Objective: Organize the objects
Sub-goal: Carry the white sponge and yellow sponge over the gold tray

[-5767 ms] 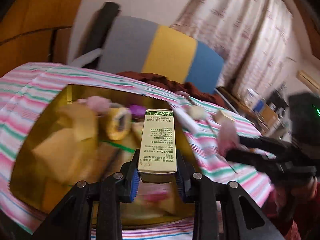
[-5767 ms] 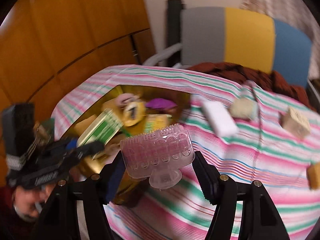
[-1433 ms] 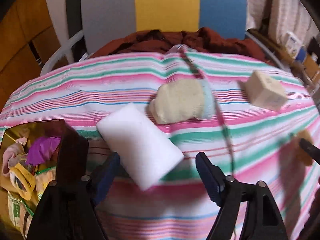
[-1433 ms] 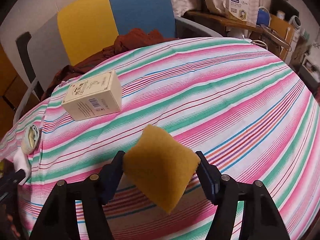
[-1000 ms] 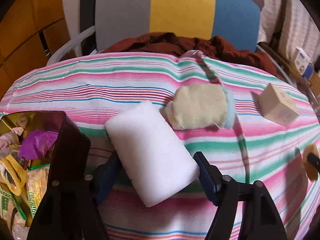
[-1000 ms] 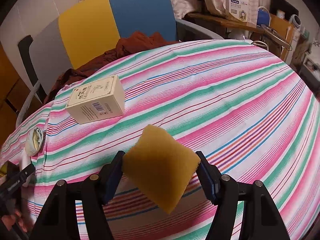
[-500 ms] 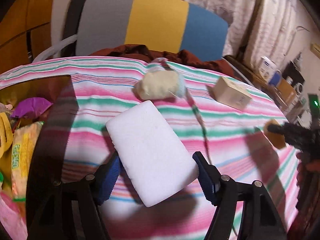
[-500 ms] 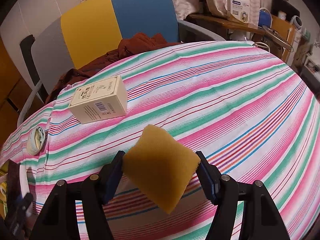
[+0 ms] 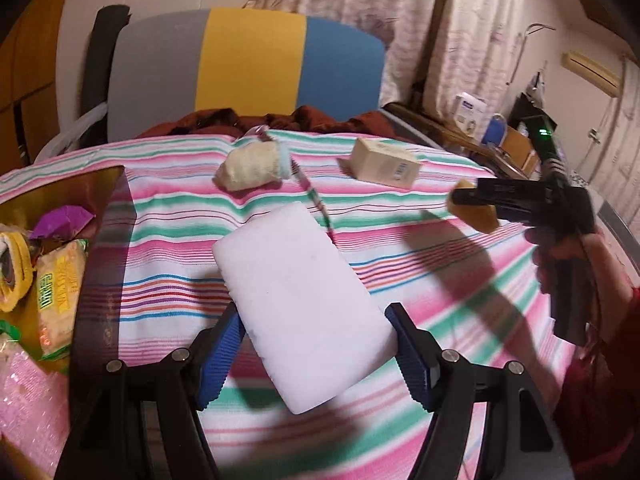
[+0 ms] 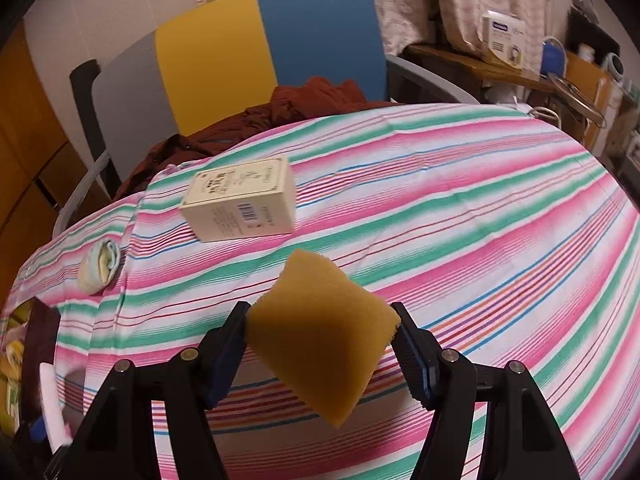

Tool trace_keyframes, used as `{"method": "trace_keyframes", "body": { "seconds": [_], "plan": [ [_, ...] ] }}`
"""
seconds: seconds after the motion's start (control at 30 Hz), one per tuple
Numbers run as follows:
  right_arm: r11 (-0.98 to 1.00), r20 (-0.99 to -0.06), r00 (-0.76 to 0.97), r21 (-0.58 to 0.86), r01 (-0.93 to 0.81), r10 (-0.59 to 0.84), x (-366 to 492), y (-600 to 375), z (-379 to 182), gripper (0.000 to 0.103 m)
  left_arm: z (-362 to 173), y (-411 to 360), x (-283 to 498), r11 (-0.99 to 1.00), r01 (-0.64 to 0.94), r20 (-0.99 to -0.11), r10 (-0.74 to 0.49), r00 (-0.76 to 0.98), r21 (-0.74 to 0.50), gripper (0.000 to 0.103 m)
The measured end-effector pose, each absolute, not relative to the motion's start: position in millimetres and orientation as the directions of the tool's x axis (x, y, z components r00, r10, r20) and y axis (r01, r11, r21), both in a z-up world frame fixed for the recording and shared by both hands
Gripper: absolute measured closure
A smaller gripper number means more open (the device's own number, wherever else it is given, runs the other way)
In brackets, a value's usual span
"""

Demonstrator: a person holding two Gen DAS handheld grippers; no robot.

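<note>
Sitting btwn left hand-held gripper (image 9: 316, 354) pads: white sponge (image 9: 304, 308)

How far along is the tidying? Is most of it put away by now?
Partly. The gold box at the table's left edge already holds several packets and a tape roll. In hand: the left gripper grips a white foam block, the right gripper a yellow sponge, both above the striped cloth. Left on the cloth: a cream carton and a rolled-up sock.
</note>
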State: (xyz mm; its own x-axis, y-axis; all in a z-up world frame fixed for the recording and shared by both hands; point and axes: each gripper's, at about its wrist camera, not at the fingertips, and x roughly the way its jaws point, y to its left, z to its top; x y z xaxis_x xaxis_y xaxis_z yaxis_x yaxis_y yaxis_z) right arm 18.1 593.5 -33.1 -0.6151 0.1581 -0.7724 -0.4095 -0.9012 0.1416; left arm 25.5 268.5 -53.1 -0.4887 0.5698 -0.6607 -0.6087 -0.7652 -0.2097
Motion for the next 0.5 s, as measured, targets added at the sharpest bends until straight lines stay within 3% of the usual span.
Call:
{"method": "trace_keyframes", "body": {
  "seconds": [0.5],
  "plan": [
    [-0.956, -0.742, -0.651, 0.043, -0.289, 0.163, 15.7, 556.8, -27.8, 0.034, -26.6, 234.6, 55.2, -0.744, -0.646, -0.608, 0.595, -0.525, -0.17, 0.031]
  ]
}}
